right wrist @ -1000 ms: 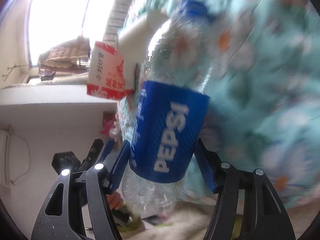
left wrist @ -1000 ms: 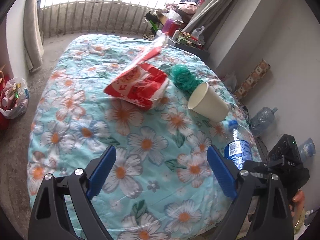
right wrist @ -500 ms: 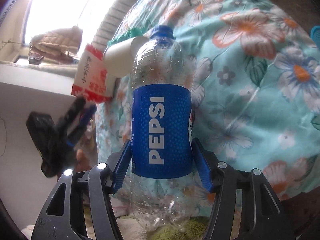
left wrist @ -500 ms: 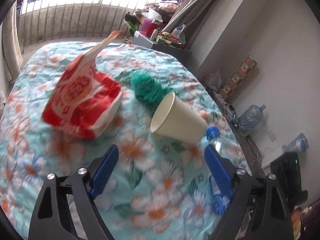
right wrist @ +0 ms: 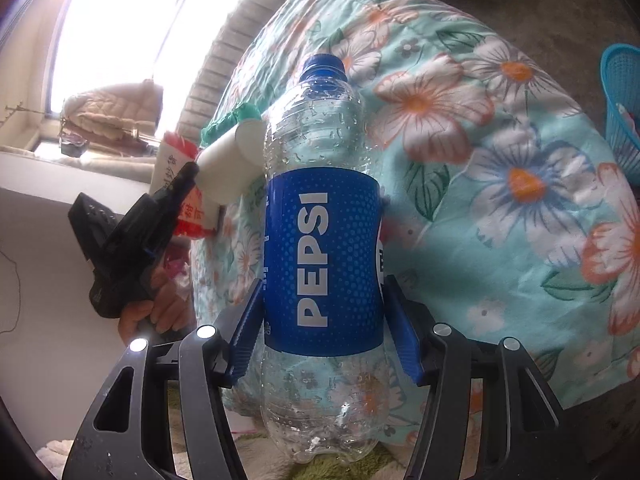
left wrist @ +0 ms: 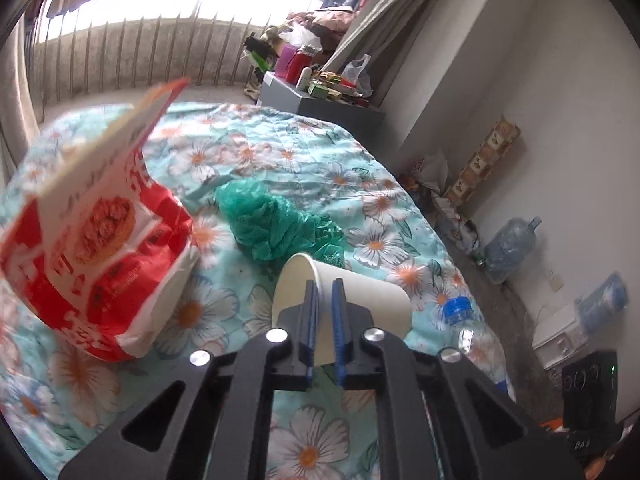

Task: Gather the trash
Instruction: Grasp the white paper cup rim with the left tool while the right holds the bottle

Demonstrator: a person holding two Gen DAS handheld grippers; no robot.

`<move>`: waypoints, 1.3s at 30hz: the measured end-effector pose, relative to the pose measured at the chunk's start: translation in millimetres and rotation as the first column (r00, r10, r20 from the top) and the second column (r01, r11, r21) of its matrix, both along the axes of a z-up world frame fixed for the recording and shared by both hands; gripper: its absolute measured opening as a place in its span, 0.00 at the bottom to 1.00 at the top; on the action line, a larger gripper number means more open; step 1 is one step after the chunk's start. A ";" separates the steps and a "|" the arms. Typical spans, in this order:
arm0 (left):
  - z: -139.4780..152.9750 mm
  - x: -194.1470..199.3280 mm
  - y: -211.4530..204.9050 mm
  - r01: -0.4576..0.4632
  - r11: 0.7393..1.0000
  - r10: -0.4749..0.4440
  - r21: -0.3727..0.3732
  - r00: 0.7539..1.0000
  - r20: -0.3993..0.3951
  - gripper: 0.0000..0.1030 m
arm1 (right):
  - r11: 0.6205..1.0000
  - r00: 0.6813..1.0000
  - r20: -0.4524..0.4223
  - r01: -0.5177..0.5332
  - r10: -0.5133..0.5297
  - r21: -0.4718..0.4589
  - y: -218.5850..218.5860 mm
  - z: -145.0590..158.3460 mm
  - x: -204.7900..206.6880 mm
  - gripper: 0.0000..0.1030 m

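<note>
Left gripper [left wrist: 325,285]: jaws closing, pinching paper cup [left wrist: 360,300] wall; cup empty, near bed [left wrist: 280,152] edge.
Right gripper [right wrist: 322,312]: clamps Pepsi bottle [right wrist: 322,240], capped, empty.

— What trash is there?
— A clear Pepsi bottle [right wrist: 320,240], blue-capped, empty and upright; a white paper cup [left wrist: 352,300] on its side; a crumpled green plastic bag [left wrist: 272,220] behind it; a red-and-white snack bag [left wrist: 96,248], torn open.

Matt paper cup [left wrist: 348,300]; clear, glossy plastic bottle [right wrist: 320,216] beaded with droplets; crinkled green plastic bag [left wrist: 272,220]; floral cloth bedcover [left wrist: 280,152]; red packet [left wrist: 100,264], possibly paper.
</note>
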State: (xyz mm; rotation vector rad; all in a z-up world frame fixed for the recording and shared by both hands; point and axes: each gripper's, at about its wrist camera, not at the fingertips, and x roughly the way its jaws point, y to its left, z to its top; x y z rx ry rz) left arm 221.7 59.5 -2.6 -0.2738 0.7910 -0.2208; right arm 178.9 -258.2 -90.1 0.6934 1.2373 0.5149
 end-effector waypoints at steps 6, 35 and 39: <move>36.2 -40.4 -33.7 0.180 0.933 -0.193 0.312 0.981 0.011 0.03 | 1.000 1.000 -0.002 -0.008 0.008 0.013 -11.8 -1.5 -1.1 0.54; -6.6 -69.3 -39.3 0.164 0.963 -0.181 0.214 0.982 0.060 0.81 | 0.999 0.999 -0.036 -0.005 0.007 0.051 -13.3 -9.6 0.2 0.56; -9.8 -58.9 -41.5 0.138 0.975 -0.160 0.173 0.980 0.119 0.81 | 0.999 0.999 -0.034 -0.006 0.007 0.046 -15.1 -7.2 0.1 0.55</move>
